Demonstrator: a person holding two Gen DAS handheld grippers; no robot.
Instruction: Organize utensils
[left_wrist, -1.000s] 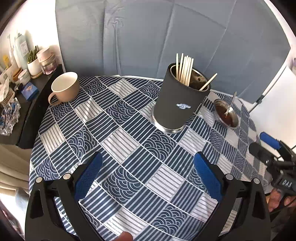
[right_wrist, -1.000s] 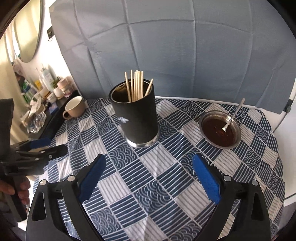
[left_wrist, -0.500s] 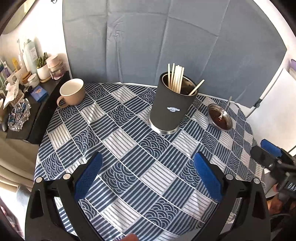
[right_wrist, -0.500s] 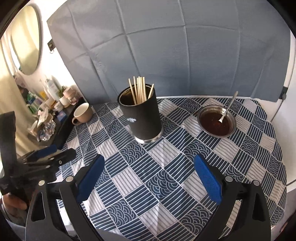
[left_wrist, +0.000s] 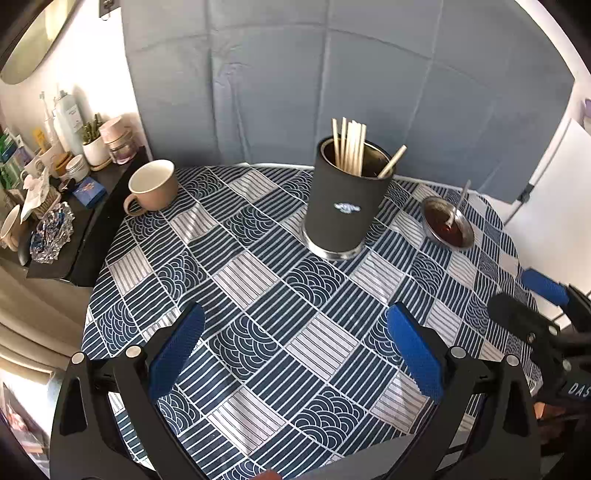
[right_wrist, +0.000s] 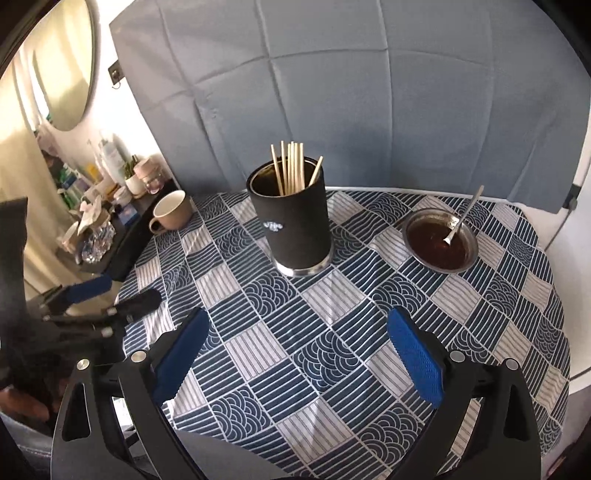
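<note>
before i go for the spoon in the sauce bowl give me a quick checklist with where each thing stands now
1. Right gripper open and empty: ok, jaws stand wide with nothing between them.
2. Left gripper open and out of the way: ok, it is over the near table edge.
3. Spoon handle free to grasp: ok, it leans out over the bowl rim.
4. Path to the bowl: ok, only tablecloth lies between.
5. Holder upright with room: ok, chopsticks fill one side.
6. Sauce stuck to the spoon head: cannot tell.
</note>
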